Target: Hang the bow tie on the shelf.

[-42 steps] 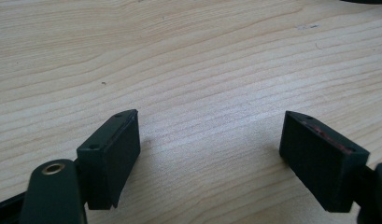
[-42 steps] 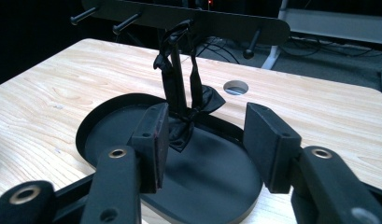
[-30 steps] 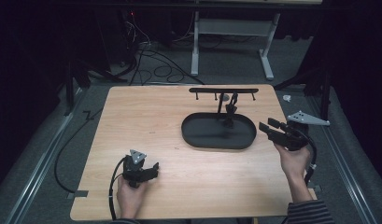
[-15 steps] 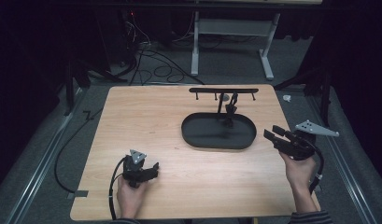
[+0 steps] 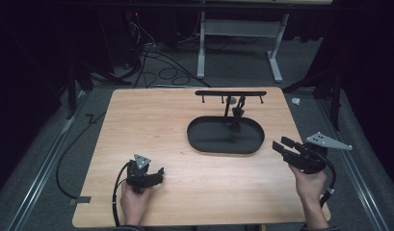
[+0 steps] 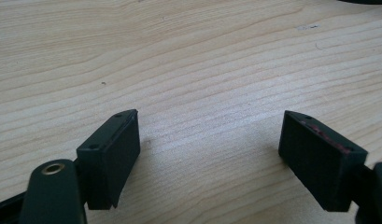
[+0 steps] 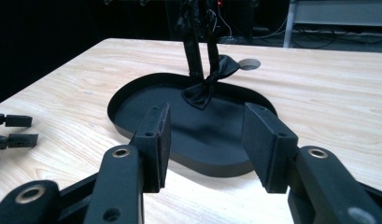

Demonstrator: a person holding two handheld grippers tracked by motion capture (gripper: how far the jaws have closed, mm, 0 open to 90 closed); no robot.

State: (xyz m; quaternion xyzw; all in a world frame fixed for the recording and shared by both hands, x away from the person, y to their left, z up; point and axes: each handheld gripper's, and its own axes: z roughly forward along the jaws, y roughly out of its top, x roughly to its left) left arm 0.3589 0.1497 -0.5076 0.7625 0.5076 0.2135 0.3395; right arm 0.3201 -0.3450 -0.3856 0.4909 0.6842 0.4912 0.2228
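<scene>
A black oval tray (image 5: 204, 140) lies right of the table's middle. From its far end rises a black stand whose crossbar (image 5: 230, 93) carries small hooks. A black bow tie (image 5: 238, 109) hangs by its strap from the stand and reaches down to the tray (image 7: 146, 109); the bow tie (image 7: 208, 88) is shown close in the right gripper view. My right gripper (image 5: 279, 146) hovers just right of the tray, pointing at it, open (image 7: 205, 140) with nothing between its jaws. My left gripper (image 5: 158, 174) rests at the near left, open (image 6: 209, 154) over bare wood.
The wooden table (image 5: 151, 125) has a round cable hole (image 7: 248, 63) behind the stand. Cables and a white desk frame (image 5: 238, 29) stand on the floor beyond the far edge. The left gripper's jaw tips (image 7: 13, 128) show at the left of the right gripper view.
My right gripper has drifted right and toward the near edge, a little lower, away from the tray. Its jaws stay equally wide. The left gripper has not moved.
</scene>
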